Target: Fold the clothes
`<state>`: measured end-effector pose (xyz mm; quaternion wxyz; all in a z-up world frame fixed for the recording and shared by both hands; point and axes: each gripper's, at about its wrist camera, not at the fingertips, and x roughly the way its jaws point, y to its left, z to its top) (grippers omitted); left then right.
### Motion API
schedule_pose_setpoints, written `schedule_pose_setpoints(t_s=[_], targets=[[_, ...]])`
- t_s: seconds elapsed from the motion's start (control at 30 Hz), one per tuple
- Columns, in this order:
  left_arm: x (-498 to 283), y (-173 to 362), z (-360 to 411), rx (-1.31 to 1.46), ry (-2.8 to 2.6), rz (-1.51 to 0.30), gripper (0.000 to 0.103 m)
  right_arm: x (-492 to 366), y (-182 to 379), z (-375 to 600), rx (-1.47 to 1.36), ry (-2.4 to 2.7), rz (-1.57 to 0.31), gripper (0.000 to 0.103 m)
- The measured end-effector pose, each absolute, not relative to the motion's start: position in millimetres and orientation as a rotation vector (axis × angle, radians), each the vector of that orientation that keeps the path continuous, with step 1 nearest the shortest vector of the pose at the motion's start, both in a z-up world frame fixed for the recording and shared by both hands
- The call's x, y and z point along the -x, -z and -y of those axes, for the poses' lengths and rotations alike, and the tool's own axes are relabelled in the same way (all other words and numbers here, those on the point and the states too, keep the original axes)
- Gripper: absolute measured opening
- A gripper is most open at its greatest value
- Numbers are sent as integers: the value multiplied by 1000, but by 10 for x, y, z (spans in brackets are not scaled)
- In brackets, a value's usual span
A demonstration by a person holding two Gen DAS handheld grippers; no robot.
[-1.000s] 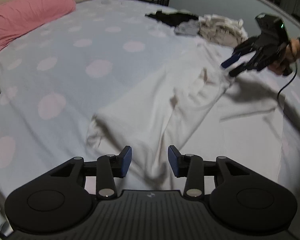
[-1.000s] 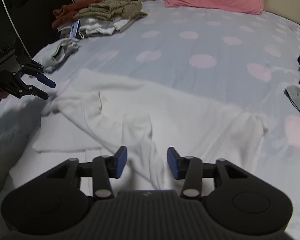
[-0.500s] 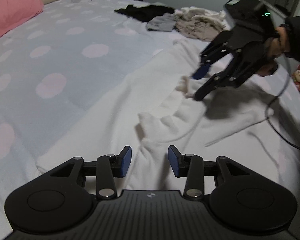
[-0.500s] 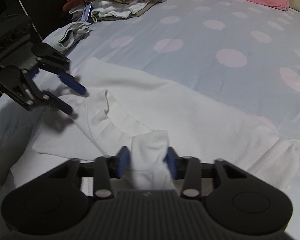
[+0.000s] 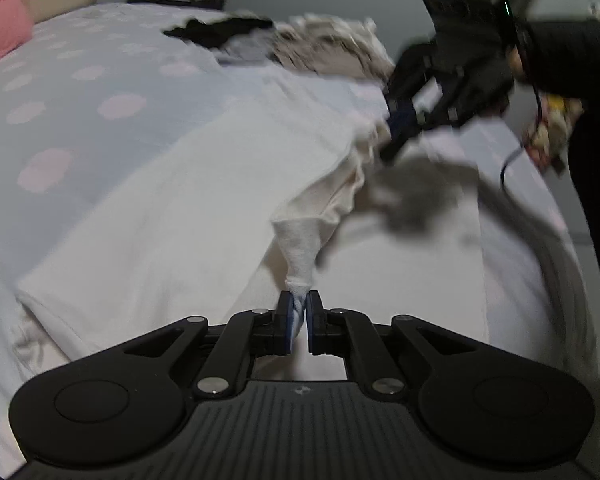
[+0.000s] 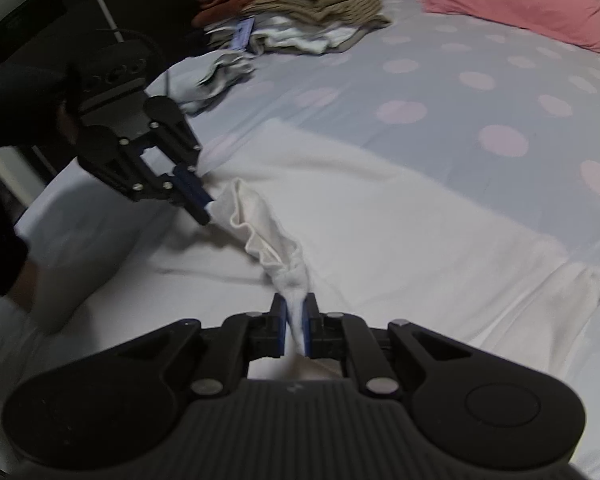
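Observation:
A white garment (image 5: 160, 208) lies spread on the bed; it also shows in the right wrist view (image 6: 400, 216). My left gripper (image 5: 299, 322) is shut on a bunched edge of it and lifts that edge a little. My right gripper (image 6: 295, 322) is shut on the same edge further along. Each gripper shows in the other's view, the right one (image 5: 396, 128) and the left one (image 6: 196, 196), with a gathered ridge of white cloth (image 6: 268, 240) stretched between them.
The bed has a pale blue sheet with pink dots (image 6: 480, 92). A pink pillow (image 6: 520, 4) lies at the head. A pile of clothes (image 6: 300, 12) sits at one corner, another pile of dark and beige clothes (image 5: 300, 40) at the other.
Both grippers went from open to shut on the white garment's edge. They have come closer together and raised the edge off the bed.

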<state>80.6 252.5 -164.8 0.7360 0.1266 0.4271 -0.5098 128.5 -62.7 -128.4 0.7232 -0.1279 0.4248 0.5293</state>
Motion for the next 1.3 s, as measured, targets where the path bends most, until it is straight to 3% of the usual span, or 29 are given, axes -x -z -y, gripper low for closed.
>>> schedule_pose_setpoints(t_s=[0.27,0.37,0.4,0.5,0.57,0.63,0.7,1.0,1.07,1.13,1.2,1.3], targets=[[-490,1828,-2413,-384,1166,-988,5,-929,1637,482,492,-1112,-987,12],[-524,1777,-2506,-362,1106,-980,6,-858,1642,465,546,-1111,-1033,25],[-547,1752,-2547,-350,1080,-975,6,-862,1597,504,528,-1086,-1034,37],[-616,1679,-2683,-310,997,-958,9,-873,1460,622,476,-1011,-1039,38],[-674,1660,-2820,-279,898,-949,19,-975,1381,699,434,-904,-1029,40],[-739,1667,-2939,-264,774,-954,28,-1126,1332,820,405,-737,-1005,54],[-814,1666,-3066,-229,638,-959,28,-1316,1349,963,343,-588,-1020,54],[-947,1762,-3362,-9,522,-1021,28,-1696,1642,1161,157,-368,-1190,52],[-968,1754,-3341,3,531,-1023,28,-1726,1702,1152,141,-353,-1206,43],[-967,1767,-3305,6,534,-1026,28,-1742,1738,1141,135,-340,-1217,18],[-925,1764,-3298,6,532,-1023,28,-1769,1677,1151,117,-325,-1217,5],[-888,1789,-3307,17,516,-1024,28,-1796,1526,1254,58,-303,-1215,4]])
